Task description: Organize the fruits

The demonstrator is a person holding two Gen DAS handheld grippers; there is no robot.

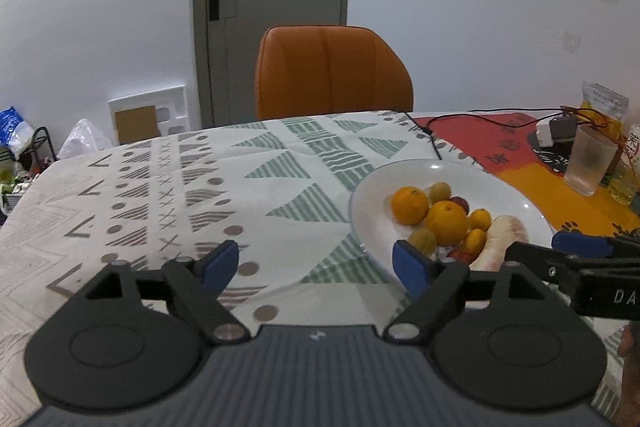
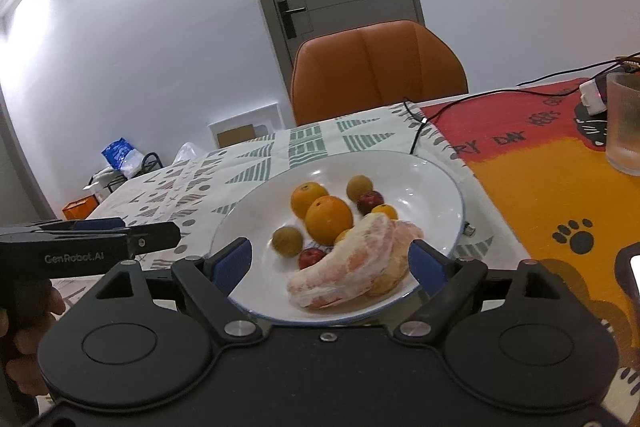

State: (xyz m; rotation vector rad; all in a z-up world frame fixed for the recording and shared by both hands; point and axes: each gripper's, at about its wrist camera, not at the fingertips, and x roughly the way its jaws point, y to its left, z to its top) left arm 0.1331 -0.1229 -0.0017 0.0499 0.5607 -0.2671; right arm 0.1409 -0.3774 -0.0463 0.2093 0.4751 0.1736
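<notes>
A white plate (image 2: 432,183) holds two oranges (image 2: 329,219), small kumquats (image 2: 385,211), brown-green round fruits (image 2: 287,241), red jujubes (image 2: 369,201) and a peeled pomelo piece (image 2: 344,273). My right gripper (image 2: 332,263) is open and empty, its jaws on either side of the plate's near edge. My left gripper (image 1: 316,265) is open and empty above the tablecloth, left of the plate (image 1: 372,211). The oranges also show in the left wrist view (image 1: 446,221). The right gripper shows from the side in the left wrist view (image 1: 576,247).
A patterned cloth (image 1: 180,195) covers the table. An orange chair (image 1: 332,71) stands behind it. A frosted glass (image 1: 590,165), a white charger with cables (image 1: 554,131) and a packet (image 1: 604,103) stand at the far right on an orange-red mat (image 2: 552,187).
</notes>
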